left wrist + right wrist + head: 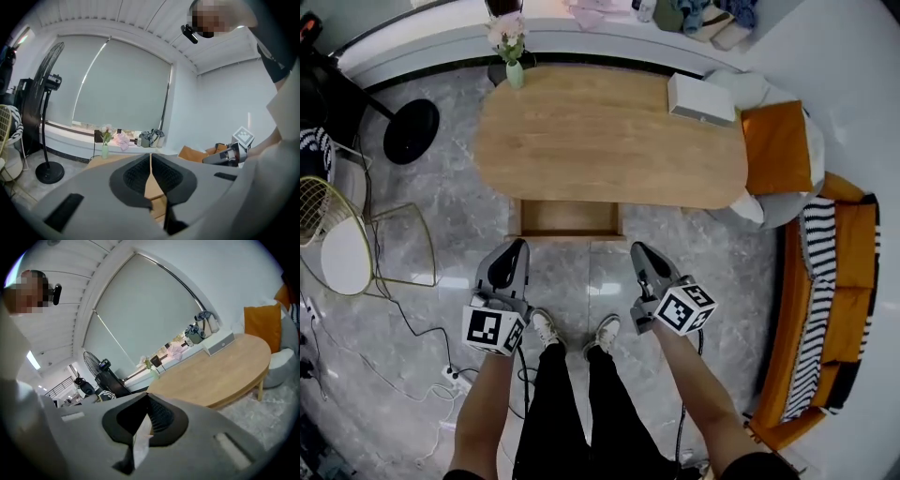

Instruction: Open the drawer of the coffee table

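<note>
The oval wooden coffee table [609,141] fills the upper middle of the head view. Its drawer [569,218] stands pulled out on the near side, and its wooden bottom shows bare. My left gripper [518,246] hangs in the air just in front of the drawer's left corner, jaws shut with nothing in them. My right gripper [637,248] hangs off the drawer's right corner, also shut and empty. In the left gripper view the pads [140,173] meet at their tips. The right gripper view looks over its shut pads [159,416] across the tabletop [220,376].
A white box [700,98] and a vase of flowers [511,52] stand on the table. An orange sofa [834,309] lines the right side. At the left are a wire chair [347,253], a fan's base [411,131] and cables [455,375]. The person's shoes [577,333] are below the grippers.
</note>
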`<state>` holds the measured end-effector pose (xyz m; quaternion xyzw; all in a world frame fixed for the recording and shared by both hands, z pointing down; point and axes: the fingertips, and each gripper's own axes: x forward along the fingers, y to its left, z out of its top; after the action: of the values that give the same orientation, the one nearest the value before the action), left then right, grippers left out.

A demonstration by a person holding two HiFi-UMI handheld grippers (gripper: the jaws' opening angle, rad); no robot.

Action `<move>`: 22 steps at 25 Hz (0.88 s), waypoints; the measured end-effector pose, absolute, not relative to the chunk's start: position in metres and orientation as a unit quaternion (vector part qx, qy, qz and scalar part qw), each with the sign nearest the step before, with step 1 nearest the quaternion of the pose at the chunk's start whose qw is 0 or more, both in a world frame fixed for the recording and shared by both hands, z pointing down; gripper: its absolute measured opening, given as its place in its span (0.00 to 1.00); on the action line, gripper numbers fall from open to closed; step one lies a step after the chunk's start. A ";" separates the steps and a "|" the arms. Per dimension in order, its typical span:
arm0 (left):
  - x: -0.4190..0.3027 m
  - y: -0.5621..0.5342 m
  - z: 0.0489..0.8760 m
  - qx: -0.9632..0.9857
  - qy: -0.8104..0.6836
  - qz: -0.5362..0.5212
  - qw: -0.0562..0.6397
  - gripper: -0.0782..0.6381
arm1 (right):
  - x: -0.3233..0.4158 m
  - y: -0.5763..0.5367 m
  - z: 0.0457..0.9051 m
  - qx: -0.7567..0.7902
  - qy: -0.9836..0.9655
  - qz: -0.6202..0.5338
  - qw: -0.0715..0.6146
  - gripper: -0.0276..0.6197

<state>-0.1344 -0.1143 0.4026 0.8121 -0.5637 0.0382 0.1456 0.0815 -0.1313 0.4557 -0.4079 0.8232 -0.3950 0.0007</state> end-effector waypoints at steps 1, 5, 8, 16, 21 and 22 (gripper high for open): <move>-0.134 -0.115 0.388 0.813 -0.564 0.036 0.141 0.13 | 0.085 -0.132 0.440 -0.410 0.823 -0.392 0.005 0.05; -0.132 -0.118 0.335 0.816 -0.565 0.025 0.117 0.13 | 0.089 -0.137 0.364 -0.399 0.837 -0.370 0.051 0.05; -0.127 -0.120 0.296 0.818 -0.565 0.029 0.102 0.13 | 0.097 -0.140 0.304 -0.401 0.848 -0.339 0.073 0.05; -0.127 -0.093 0.181 0.811 -0.580 -0.004 0.077 0.13 | 0.135 -0.110 0.187 -0.401 0.870 -0.270 0.094 0.05; -0.133 -0.080 0.116 0.810 -0.585 -0.013 0.042 0.13 | 0.150 -0.103 0.132 -0.412 0.882 -0.210 0.089 0.05; -0.131 -0.075 0.103 0.811 -0.584 -0.014 0.033 0.13 | 0.153 -0.100 0.120 -0.412 0.886 -0.195 0.089 0.05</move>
<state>-0.1314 -0.0752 0.1034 0.8107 -0.5844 -0.0141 0.0333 0.1529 -0.1005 0.1199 -0.4120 0.8857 -0.1945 0.0891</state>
